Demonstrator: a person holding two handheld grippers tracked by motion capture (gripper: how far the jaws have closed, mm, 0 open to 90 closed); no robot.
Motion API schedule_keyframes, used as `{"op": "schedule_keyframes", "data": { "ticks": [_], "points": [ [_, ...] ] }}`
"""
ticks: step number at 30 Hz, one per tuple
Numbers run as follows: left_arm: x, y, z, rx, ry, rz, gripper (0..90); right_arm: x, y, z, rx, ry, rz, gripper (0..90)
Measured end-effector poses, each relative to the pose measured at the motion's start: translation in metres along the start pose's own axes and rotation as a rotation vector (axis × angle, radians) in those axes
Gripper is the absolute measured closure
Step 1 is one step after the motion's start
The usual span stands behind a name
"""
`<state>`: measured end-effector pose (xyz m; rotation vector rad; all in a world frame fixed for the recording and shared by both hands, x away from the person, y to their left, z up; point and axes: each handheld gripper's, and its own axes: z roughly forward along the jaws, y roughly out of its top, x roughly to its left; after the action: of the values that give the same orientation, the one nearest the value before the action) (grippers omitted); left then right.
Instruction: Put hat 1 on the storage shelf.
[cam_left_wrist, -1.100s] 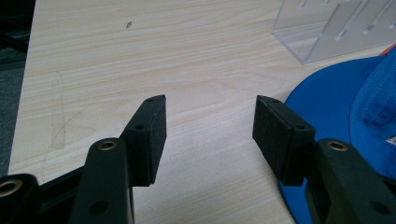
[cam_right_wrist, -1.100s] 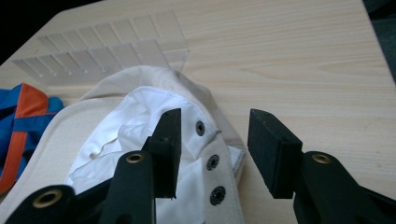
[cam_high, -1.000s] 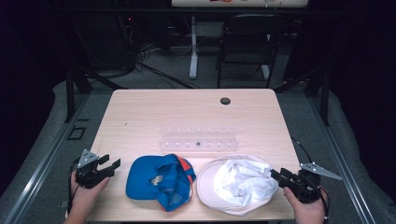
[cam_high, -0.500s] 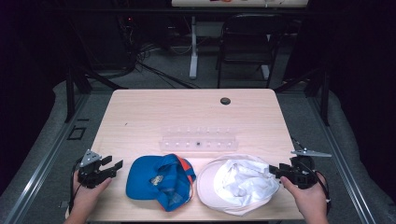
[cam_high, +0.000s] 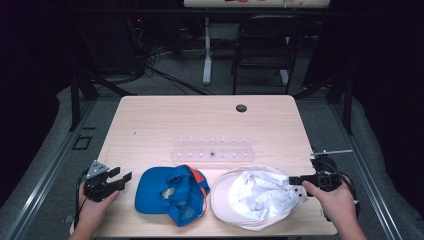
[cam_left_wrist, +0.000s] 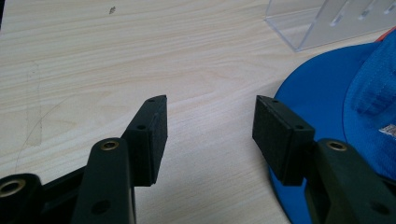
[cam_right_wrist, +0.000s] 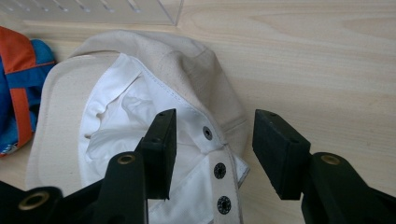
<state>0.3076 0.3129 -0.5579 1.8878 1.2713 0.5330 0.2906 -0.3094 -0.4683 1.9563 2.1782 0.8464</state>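
Up close, right claw (cam_right_wrist: 212, 156) straddles white cap's (cam_right_wrist: 140, 93) snap strap (cam_right_wrist: 223, 179), unpinched.

Black tool (cam_high: 300, 180), brass-ringed screws, grey three-cornered plate, trailing cable

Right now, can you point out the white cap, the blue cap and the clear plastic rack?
white cap (cam_high: 252, 197), high view, on its crumpled white lining.
blue cap (cam_high: 155, 192), high view, on its blue brim.
clear plastic rack (cam_high: 212, 150), high view, on its middle.
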Motion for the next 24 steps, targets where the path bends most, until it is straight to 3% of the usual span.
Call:
{"op": "schedule_keyframes", "data": {
  "ticks": [3,5,7,10,24],
  "points": [
    [0.0,0.0,0.0,0.003,-0.002,0.003,45.9,0.0,0.003,0.0,0.025,0.004,0.011,50.6],
    [0.0,0.0,0.0,0.004,-0.001,0.003,45.9,-0.001,0.005,0.004,0.079,-0.019,0.007,51.0],
    [0.0,0.0,0.0,0.004,-0.002,0.003,45.9,-0.003,0.006,0.006,0.098,-0.013,0.013,50.9],
    [0.0,0.0,0.0,0.002,-0.001,0.0,45.9,-0.006,0.005,0.011,0.109,-0.006,0.043,51.4],
    [0.001,0.0,0.001,0.009,0.001,0.001,45.9,-0.008,-0.004,0.031,0.217,0.042,0.08,54.1]
  ]
}}
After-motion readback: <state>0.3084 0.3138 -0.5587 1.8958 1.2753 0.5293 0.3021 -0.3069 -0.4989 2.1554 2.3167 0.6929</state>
